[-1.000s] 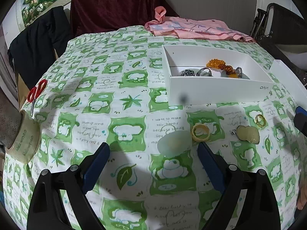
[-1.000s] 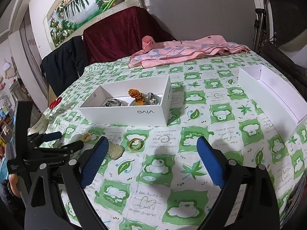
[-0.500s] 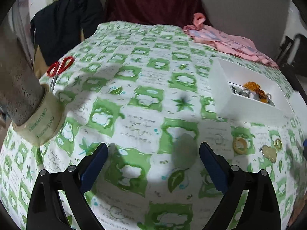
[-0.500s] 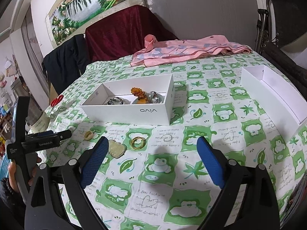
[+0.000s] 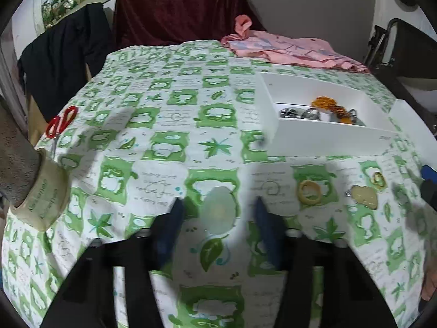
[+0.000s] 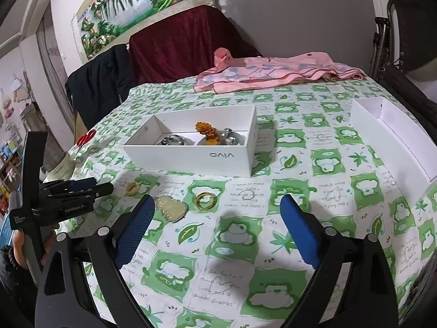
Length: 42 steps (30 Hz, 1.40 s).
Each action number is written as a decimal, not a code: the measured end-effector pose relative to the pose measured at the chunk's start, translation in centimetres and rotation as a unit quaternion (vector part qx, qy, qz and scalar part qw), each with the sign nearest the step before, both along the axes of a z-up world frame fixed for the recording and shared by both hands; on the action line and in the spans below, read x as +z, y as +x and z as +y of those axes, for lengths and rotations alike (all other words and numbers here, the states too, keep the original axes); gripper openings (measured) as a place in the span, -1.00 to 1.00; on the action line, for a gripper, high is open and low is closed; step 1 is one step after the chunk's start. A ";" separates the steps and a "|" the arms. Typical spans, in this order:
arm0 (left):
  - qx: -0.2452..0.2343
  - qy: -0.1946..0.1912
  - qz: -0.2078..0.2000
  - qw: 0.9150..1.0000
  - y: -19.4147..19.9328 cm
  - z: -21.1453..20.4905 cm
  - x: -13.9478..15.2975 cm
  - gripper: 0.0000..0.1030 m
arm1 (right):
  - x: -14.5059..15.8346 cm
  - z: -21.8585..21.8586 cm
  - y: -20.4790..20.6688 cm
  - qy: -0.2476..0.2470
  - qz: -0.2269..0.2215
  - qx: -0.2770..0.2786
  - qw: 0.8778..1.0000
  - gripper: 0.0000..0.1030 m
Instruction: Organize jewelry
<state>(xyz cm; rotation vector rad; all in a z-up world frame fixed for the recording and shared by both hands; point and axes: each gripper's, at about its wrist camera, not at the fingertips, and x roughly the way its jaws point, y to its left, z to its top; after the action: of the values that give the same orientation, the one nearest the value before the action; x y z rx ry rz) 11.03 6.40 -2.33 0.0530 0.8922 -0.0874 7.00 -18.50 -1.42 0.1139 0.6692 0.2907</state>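
Note:
A white vivo box (image 6: pixel 191 147) (image 5: pixel 327 125) on the green-patterned tablecloth holds an amber bead bracelet (image 6: pixel 206 129) and silver pieces (image 6: pixel 172 140). In front of it lie a pale yellow ring (image 6: pixel 132 188) (image 5: pixel 310 191), a cream pendant (image 6: pixel 170 207) (image 5: pixel 364 196) and a gold ring (image 6: pixel 205 200) (image 5: pixel 379 179). My left gripper (image 5: pixel 218 221) is partly closed and empty, blurred, left of the loose pieces; it shows in the right wrist view (image 6: pixel 79 188). My right gripper (image 6: pixel 217 229) is open and empty, just in front of the pendant and gold ring.
An empty white box lid (image 6: pixel 393 136) lies at the right. Red scissors (image 5: pixel 61 121), a tape roll (image 5: pixel 41 196) and a grey cylinder (image 5: pixel 13 161) are at the left edge. Pink cloth (image 6: pixel 273 73) lies at the far side; chairs stand behind.
The left gripper swung back toward the box and its jaws narrowed from wide open. The right gripper barely moved.

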 end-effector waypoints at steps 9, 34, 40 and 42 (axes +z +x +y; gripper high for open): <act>-0.018 0.000 -0.003 1.000 -0.8 -0.8 0.1 -0.50 | -0.3 1.8 -0.3 -0.007 0.014 0.051 0.999 0.39; -0.016 -0.002 -0.001 1.000 -0.9 -0.6 0.1 -0.50 | -2.5 9.0 4.0 -0.131 0.072 0.113 0.982 -0.21; -0.016 -0.002 -0.001 1.000 -0.9 -0.7 0.1 -0.50 | -2.4 6.7 2.9 -0.113 0.075 0.110 0.985 -0.42; -0.017 -0.001 -0.001 1.000 -0.9 -0.7 0.1 -0.50 | -2.4 6.4 2.3 -0.111 0.077 0.113 0.984 -0.41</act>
<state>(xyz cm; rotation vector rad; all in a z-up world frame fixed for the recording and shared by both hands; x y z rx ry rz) 10.14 5.72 -2.27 0.0661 0.8892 -0.1194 9.28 -12.12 -3.78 -0.1556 0.8651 0.4255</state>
